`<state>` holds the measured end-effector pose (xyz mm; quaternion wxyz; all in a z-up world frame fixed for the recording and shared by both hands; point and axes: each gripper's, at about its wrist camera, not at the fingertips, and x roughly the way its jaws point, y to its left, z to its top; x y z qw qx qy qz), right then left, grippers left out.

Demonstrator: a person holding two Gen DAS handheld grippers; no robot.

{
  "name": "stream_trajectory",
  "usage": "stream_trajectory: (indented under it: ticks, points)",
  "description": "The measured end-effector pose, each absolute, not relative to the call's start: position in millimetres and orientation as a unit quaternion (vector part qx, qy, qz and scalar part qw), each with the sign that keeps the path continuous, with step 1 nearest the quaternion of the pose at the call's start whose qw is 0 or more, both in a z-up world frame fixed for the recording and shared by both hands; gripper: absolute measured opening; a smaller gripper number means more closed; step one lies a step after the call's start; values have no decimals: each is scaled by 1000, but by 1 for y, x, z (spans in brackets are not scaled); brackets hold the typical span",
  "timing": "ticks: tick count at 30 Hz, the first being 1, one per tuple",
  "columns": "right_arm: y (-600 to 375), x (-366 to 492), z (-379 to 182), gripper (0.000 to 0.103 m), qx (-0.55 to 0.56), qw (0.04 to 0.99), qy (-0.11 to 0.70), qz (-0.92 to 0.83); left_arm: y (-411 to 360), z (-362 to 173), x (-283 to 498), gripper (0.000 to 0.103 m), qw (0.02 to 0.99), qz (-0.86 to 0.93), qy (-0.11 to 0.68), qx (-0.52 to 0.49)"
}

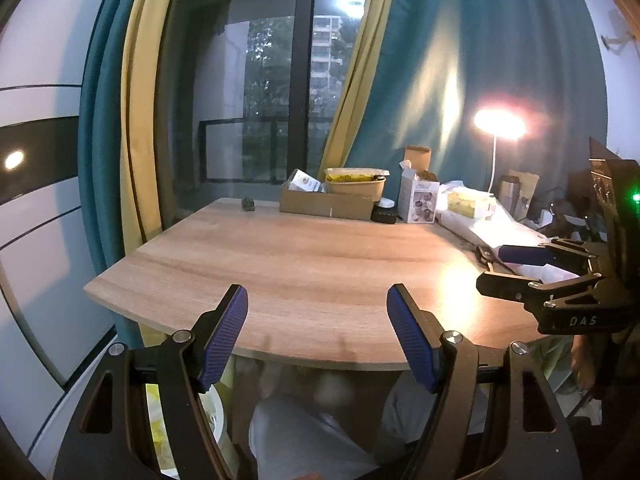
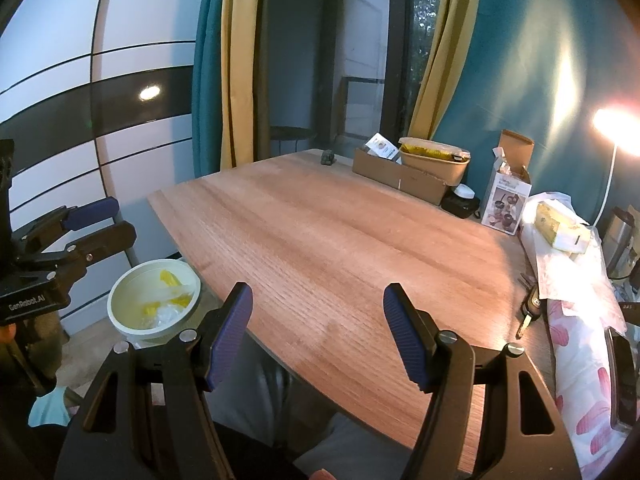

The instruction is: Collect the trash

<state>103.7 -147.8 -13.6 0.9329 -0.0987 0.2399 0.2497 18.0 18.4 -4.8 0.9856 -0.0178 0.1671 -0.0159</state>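
Nearest the cameras, both grippers are seen w/ jaws spread wide and nothing between the blue pads. The left gripper [image 1: 317,336] is held over the near edge of the wooden table [image 1: 304,264]; the right gripper [image 2: 318,334] is held over the table's near corner, further to the right. Each tool is also caught by the other's camera: the right one at the right edge of the left wrist view, the left one at the left edge of the right wrist view, both empty and apart from everything.

Below the table edge, grey trousers [image 2: 256,396] of a seated person are seen. Just beside the table's left corner, on the floor, a white bin [image 2: 154,300] is placed; yellow scraps and clear plastic wrap [image 2: 168,294] are seen inside it, i.e. the trash is already in the bin.

The middle of the tabletop is bare wood. On its right side, a car key [image 2: 530,308] lies next to a white-and-pink floral bag [image 2: 580,360], w/ a yellow-and-white pack [image 2: 560,228] resting on a white bag behind.

Along the far edge, a small green object [image 2: 329,157], a flat cardboard box [image 2: 400,172] holding a tan food tub [image 2: 434,160], a black-and-white gadget [image 2: 462,198] and an opened white carton [image 2: 506,200] are lined up. Further back, teal and yellow curtains [image 1: 460,80], a dark window [image 1: 280,92] and a lit lamp [image 1: 500,124] are seen.
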Motion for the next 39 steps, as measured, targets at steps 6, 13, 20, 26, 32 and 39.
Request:
stream_trajectory:
  ticks: [6, 13, 20, 26, 32, 39]
  points:
    - [-148, 104, -14, 68, -99, 933, 240, 249, 16, -5, 19, 75, 986, -16, 167, -17]
    - [-147, 103, -15, 68, -103, 932, 240, 250, 14, -5, 19, 75, 986, -16, 167, -15]
    - [-149, 103, -14, 68, -104, 932, 240, 252, 13, -4, 20, 75, 986, -18, 166, -13]
    - [-148, 103, -15, 68, -106, 931, 241, 254, 12, -3, 20, 75, 986, -18, 166, -11]
    - [-148, 102, -15, 68, -107, 931, 240, 254, 10, -3, 20, 75, 986, -19, 164, -11]
    - [-149, 103, -15, 68, -106, 931, 240, 253, 9, -2, 24, 75, 986, -22, 166, -9]
